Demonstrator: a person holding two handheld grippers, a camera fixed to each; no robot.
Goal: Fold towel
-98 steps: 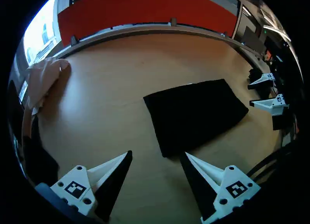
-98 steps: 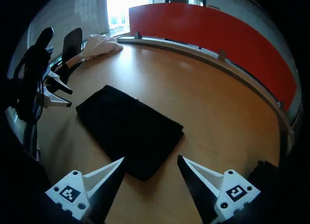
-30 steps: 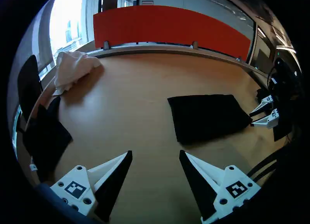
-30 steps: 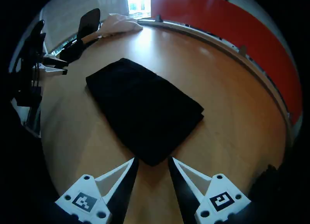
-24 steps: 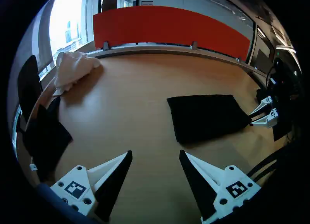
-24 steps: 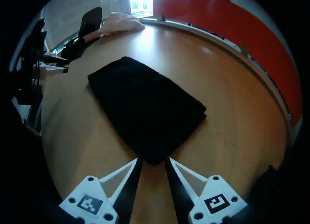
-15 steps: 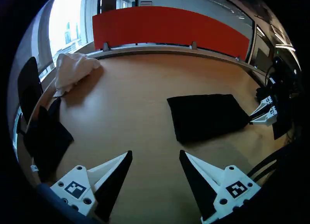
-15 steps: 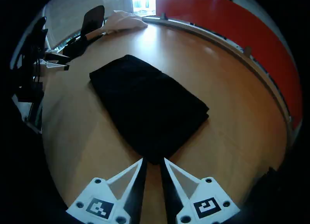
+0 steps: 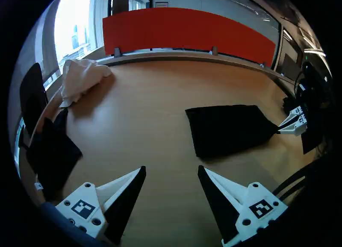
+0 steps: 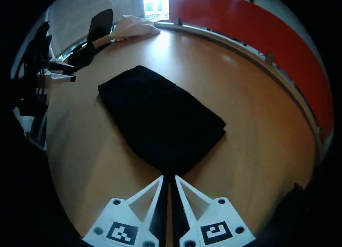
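- Wood-topped table [image 9: 145, 97] spreads wide under both grippers, backed by a red partition [image 9: 188, 31]. At its far left stands a dark chair [image 9: 28, 97], with a crumpled pale cloth [image 9: 81, 74] beside it.
- Nearer, the left gripper [image 9: 171, 169] hovers over bare wood with its fingers spread wide, holding nothing.
- To its right, and well apart from it, lies the towel [image 9: 226, 129]. It is black, flat on the table and looks folded into a thick rectangle.
- Farthest right, the right gripper [image 10: 169, 178] has its fingers drawn in to a narrow slit on the towel's nearest corner. In the left gripper view that corner looks pulled out to a slight point where the tips meet it.
- As I judge it, the step in hand is seizing a corner for another fold, with one gripper engaged and the other idle.
- The next move probably calls for lifting that corner and carrying it across the towel, or bringing the left gripper over to a second corner first. The pinch should take every layer, or the stack may splay.
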